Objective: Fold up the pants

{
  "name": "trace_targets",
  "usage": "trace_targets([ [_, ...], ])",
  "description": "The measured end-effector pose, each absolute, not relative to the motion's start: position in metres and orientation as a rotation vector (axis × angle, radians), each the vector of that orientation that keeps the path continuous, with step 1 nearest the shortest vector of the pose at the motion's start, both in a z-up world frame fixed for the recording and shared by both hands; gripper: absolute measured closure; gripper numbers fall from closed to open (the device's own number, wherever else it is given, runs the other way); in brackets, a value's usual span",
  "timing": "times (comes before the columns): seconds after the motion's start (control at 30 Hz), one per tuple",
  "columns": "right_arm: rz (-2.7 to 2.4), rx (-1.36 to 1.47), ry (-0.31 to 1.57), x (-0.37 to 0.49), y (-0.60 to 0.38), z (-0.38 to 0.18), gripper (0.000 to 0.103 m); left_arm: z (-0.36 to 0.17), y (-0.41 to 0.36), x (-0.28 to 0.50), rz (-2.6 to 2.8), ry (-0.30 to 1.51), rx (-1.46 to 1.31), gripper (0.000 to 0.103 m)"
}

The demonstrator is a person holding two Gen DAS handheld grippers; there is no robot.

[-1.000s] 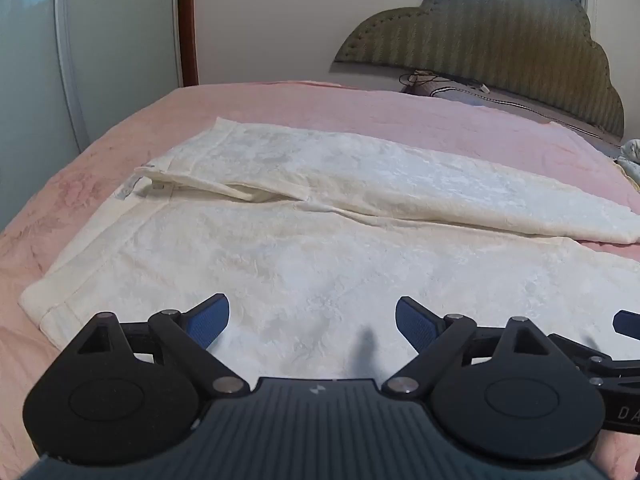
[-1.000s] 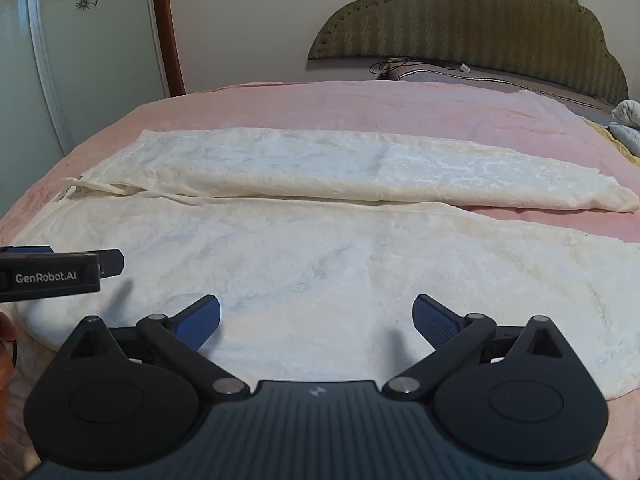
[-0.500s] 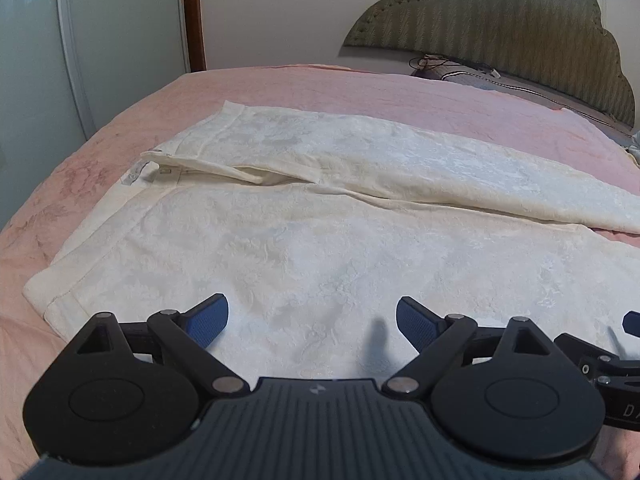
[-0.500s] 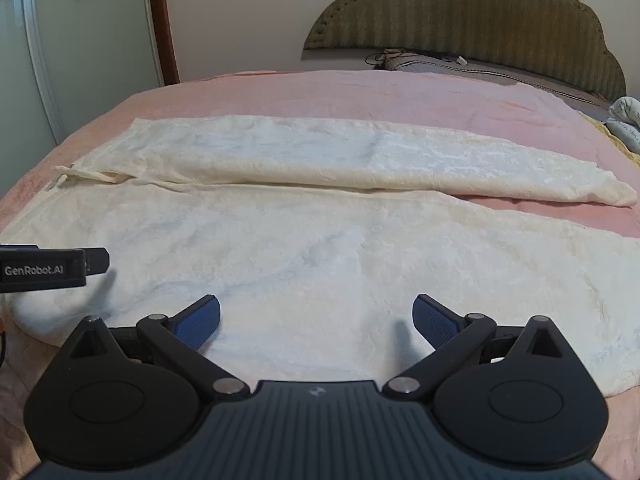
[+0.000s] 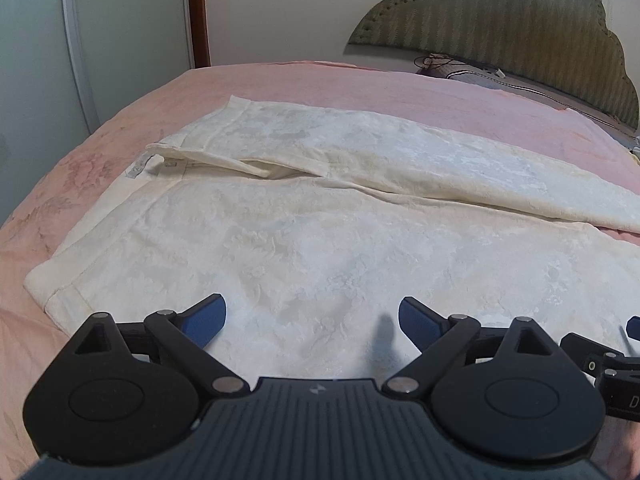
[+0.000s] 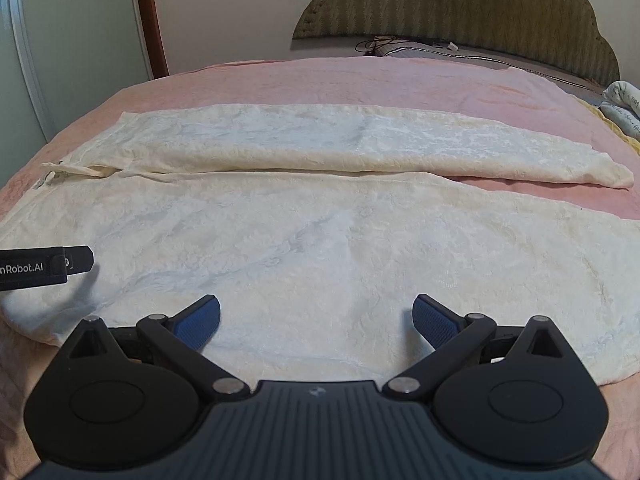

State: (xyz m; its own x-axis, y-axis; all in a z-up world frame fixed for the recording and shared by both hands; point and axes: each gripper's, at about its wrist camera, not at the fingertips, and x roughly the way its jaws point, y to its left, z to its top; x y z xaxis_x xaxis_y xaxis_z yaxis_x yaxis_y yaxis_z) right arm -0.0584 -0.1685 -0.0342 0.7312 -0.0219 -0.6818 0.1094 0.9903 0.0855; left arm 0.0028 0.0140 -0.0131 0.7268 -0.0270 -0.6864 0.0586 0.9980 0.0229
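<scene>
Cream white pants (image 5: 320,232) lie flat on a pink bed, waistband at the left, both legs running right. The far leg (image 6: 360,148) lies apart from the near leg (image 6: 340,248), with pink bedcover between them at the right. My left gripper (image 5: 312,316) is open and empty, low over the near leg beside the waistband corner. My right gripper (image 6: 316,316) is open and empty over the near edge of the near leg. The left gripper's body (image 6: 40,268) shows at the left of the right wrist view.
The pink bedcover (image 5: 360,84) spreads beyond the pants. A green padded headboard (image 6: 460,4) stands at the back with a cable and pillow edge below it. A wardrobe door (image 5: 40,60) stands at the left. A rolled cloth (image 6: 624,108) lies at the right.
Both grippers have moved a little lower and closer toward the near edge of the pants. Both stay open and empty. The pants have not moved.
</scene>
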Motion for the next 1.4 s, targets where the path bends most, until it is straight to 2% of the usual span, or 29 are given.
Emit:
trace_targets([
  [0.97,-0.051,0.121,0.765,-0.066,-0.167,-0.033,0.000,-0.010,0.016,-0.010,-0.043,0.767,0.075,0.007],
  [1.4,0.012,0.137,0.815,-0.101,-0.175,-0.026,0.000,-0.006,0.024,-0.038,-0.091,0.804,0.069,0.007],
])
